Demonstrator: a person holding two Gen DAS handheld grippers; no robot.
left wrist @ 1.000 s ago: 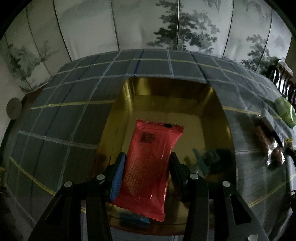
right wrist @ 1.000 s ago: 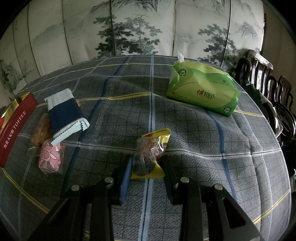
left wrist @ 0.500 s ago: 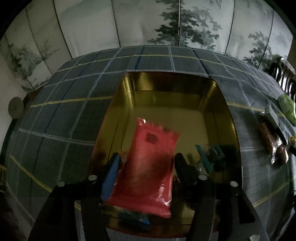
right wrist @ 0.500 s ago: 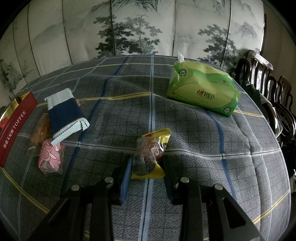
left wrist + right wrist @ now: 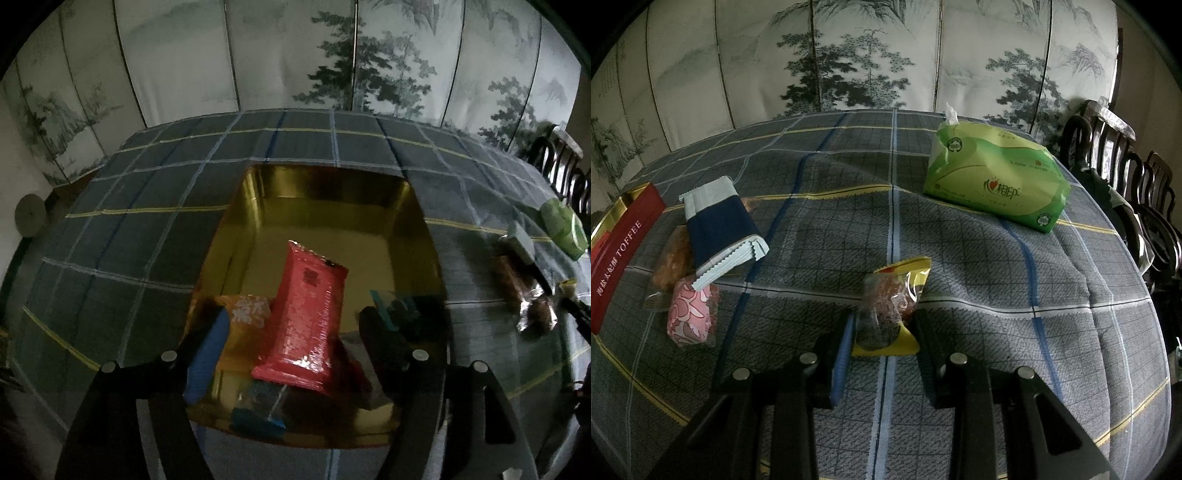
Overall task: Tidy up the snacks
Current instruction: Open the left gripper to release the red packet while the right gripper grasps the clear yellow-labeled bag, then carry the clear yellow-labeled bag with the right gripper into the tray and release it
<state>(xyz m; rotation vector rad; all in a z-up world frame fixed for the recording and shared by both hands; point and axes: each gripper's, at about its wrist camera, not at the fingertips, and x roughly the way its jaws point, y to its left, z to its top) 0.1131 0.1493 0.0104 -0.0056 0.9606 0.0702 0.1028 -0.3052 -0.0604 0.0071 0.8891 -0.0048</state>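
Left wrist view showed one gold tin (image 5: 243,206) holding one red packet (image 5: 310,317), one orange packet (image 5: 247,314) at its nine o'clock, and darker wrappers I couldn't count. The left gripper (image 5: 291,339) had just been opening, jaws clear of the red packet between them. The right gripper (image 5: 882,332) was clamped on one yellow snack bag (image 5: 890,306). At its ten o'clock, a red box (image 5: 620,251) read "TOFFEE"; one green tissue pack (image 5: 993,184) lay at one o'clock.

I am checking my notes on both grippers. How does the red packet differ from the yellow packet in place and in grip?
The red packet lies inside the gold tin, propped on other snacks; the yellow packet is outside it, above the checked cloth. The left gripper, jaws just opened, stands clear of the red one; the right gripper clamps the yellow one. Both are sealed snack wrappers.
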